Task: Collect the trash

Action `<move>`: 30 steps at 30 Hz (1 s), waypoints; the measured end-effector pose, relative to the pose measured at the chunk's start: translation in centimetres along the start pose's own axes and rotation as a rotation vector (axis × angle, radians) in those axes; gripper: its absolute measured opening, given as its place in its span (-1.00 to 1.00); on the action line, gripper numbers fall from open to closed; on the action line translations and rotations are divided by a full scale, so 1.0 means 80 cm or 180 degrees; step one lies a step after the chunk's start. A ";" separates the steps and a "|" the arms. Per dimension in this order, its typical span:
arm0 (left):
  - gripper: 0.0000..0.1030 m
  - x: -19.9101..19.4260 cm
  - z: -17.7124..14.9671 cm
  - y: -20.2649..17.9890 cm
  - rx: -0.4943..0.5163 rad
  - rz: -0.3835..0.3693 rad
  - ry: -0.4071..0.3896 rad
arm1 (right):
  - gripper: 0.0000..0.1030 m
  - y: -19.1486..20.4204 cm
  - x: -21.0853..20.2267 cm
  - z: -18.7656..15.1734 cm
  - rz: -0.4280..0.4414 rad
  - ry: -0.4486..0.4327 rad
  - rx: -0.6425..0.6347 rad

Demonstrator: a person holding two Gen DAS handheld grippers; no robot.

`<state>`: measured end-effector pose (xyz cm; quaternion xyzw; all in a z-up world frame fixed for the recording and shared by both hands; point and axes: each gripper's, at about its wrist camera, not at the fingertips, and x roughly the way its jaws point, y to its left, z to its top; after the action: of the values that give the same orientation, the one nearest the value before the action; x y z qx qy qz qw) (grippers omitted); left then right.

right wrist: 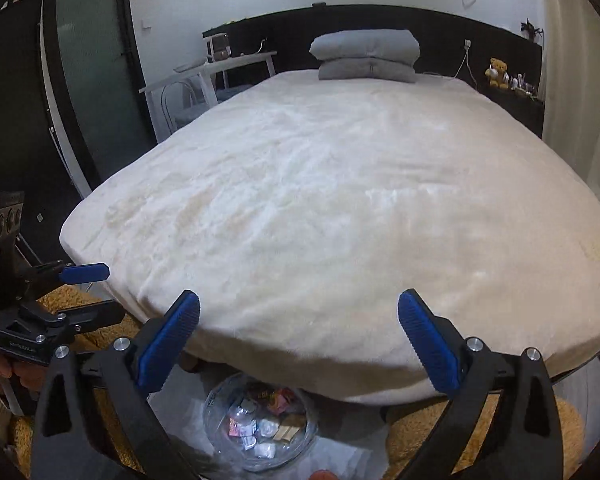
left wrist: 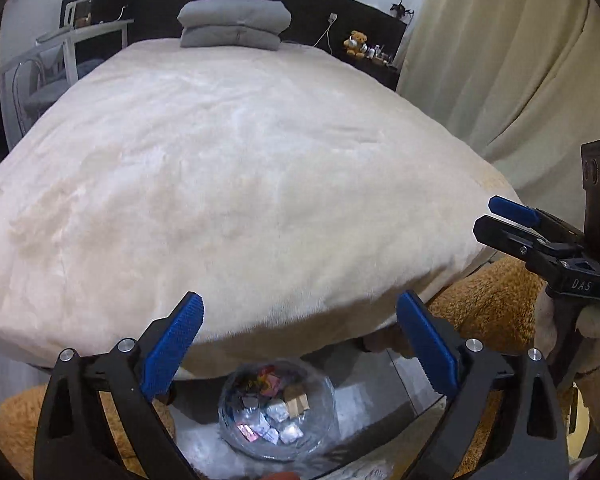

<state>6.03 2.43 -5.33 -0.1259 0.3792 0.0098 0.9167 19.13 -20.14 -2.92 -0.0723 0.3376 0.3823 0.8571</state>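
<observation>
Below both wide-open grippers, left gripper [left wrist: 300, 344], right gripper [right wrist: 299, 340], trash-filled clear bowl [left wrist: 277, 412]

Trash bin [left wrist: 277, 412] lower rim was cut off behind the left gripper [left wrist: 298, 344] frame. Small items beside the teddy bear [right wrist: 497, 73] were too small to identify. Bed [right wrist: 340, 208] underside hidden.

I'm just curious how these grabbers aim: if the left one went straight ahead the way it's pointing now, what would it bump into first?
Most likely the cream blanket on the bed. The left gripper is open and empty, and the bed's near edge fills the gap between its fingers. The clear trash bag sits lower, below that line. Depth is hard to judge through this lens.
</observation>
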 end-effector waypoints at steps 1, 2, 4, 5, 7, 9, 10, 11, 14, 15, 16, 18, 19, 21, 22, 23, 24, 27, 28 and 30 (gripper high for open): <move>0.88 -0.006 0.009 -0.001 0.0031 0.0001 -0.0078 | 0.91 -0.002 -0.004 0.008 -0.0025 -0.0063 -0.0002; 0.88 -0.011 0.016 -0.002 0.0060 0.0013 -0.0148 | 0.91 -0.004 -0.007 0.015 -0.0036 -0.0122 -0.0014; 0.88 -0.019 0.032 -0.004 0.0127 0.0042 -0.0278 | 0.91 -0.006 -0.013 0.028 -0.0082 -0.0232 -0.0077; 0.88 -0.022 0.039 -0.004 0.0144 0.0060 -0.0326 | 0.91 -0.007 -0.016 0.034 -0.0110 -0.0284 -0.0106; 0.88 -0.026 0.051 -0.003 0.0156 0.0088 -0.0412 | 0.91 -0.009 -0.019 0.045 -0.0105 -0.0355 -0.0122; 0.88 -0.028 0.063 -0.003 0.0154 0.0098 -0.0482 | 0.91 -0.011 -0.021 0.055 -0.0099 -0.0397 -0.0146; 0.88 -0.027 0.067 -0.003 0.0163 0.0099 -0.0518 | 0.91 -0.011 -0.022 0.057 -0.0097 -0.0426 -0.0157; 0.88 -0.027 0.073 -0.003 0.0172 0.0110 -0.0548 | 0.91 -0.013 -0.020 0.061 -0.0100 -0.0449 -0.0173; 0.88 -0.024 0.088 0.002 0.0212 0.0090 -0.0670 | 0.91 -0.015 -0.012 0.068 -0.0130 -0.0464 -0.0208; 0.88 -0.022 0.088 0.004 0.0219 0.0084 -0.0714 | 0.90 -0.016 -0.009 0.071 -0.0116 -0.0468 -0.0200; 0.88 -0.018 0.092 0.007 0.0211 0.0099 -0.0743 | 0.91 -0.018 -0.005 0.073 -0.0106 -0.0468 -0.0192; 0.88 -0.010 0.097 0.013 0.0216 0.0111 -0.0800 | 0.90 -0.021 0.002 0.076 -0.0103 -0.0473 -0.0186; 0.88 -0.007 0.100 0.016 0.0216 0.0128 -0.0817 | 0.90 -0.023 0.006 0.076 -0.0107 -0.0473 -0.0187; 0.88 0.002 0.103 0.022 0.0211 0.0129 -0.0830 | 0.90 -0.027 0.018 0.078 -0.0102 -0.0471 -0.0187; 0.88 0.007 0.104 0.026 0.0206 0.0119 -0.0827 | 0.90 -0.029 0.022 0.079 -0.0102 -0.0469 -0.0195; 0.88 0.012 0.104 0.029 0.0204 0.0108 -0.0823 | 0.90 -0.030 0.027 0.079 -0.0116 -0.0464 -0.0213; 0.88 0.016 0.103 0.031 0.0212 0.0103 -0.0826 | 0.90 -0.032 0.031 0.079 -0.0124 -0.0474 -0.0230; 0.88 0.026 0.098 0.039 0.0221 0.0109 -0.0821 | 0.90 -0.038 0.045 0.079 -0.0171 -0.0496 -0.0244; 0.88 0.028 0.096 0.041 0.0221 0.0120 -0.0816 | 0.90 -0.041 0.051 0.077 -0.0184 -0.0494 -0.0236; 0.88 0.030 0.095 0.044 0.0247 0.0181 -0.0822 | 0.90 -0.047 0.064 0.076 -0.0215 -0.0463 -0.0212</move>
<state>12.59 7.45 -2.58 -0.0773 0.2615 0.0372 0.9614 27.37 -17.35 -2.03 -0.0841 0.2590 0.3684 0.8889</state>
